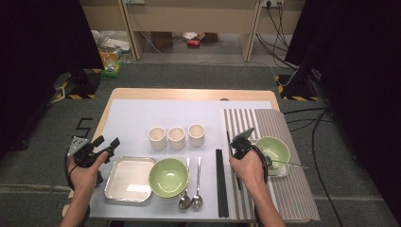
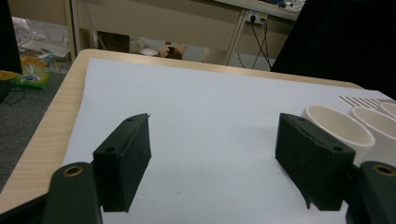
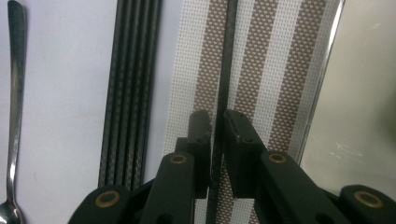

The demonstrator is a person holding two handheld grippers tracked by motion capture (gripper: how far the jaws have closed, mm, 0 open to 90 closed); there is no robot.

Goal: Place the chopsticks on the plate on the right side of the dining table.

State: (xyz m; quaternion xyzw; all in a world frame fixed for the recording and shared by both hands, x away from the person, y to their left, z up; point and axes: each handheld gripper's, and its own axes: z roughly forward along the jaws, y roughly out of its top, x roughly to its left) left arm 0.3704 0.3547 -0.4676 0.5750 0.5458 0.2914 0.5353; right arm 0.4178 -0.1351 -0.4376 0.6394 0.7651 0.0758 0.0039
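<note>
- High view: my right hand-held gripper point(image 1: 242, 138) sits over the striped woven placemat point(image 1: 293, 189), clenched on a single thin black chopstick point(image 1: 230, 142) that lies along the mat's left edge. Just beside it to the right, a smooth green bowl point(image 1: 273, 150) rests on a shiny steel tray. My left hand-held gripper point(image 1: 106, 144) hovers at the bench's point(image 1: 189, 93) left edge, released, holding nothing. On the pale sheet stand three cream, round cups point(image 1: 176, 137), a square steel tray point(image 1: 128, 178), a second green bowl point(image 1: 169, 177), two glossy spoons point(image 1: 191, 198) and a bundle of black chopsticks point(image 1: 221, 184).
- Left gripper view: my blocky, matte black jaws stand wide apart over the bare pale sheet; the cream cups' round rims point(image 2: 338, 126) show at the right.
- Right gripper view: my pads pinch the slim dark chopstick point(image 3: 225, 70), which runs straight up across the mat's dotted brown and white stripes point(image 3: 275, 60). The ribbed black bundle point(image 3: 133, 84) lies well to the left, beside a polished spoon handle point(image 3: 16, 84).
</note>
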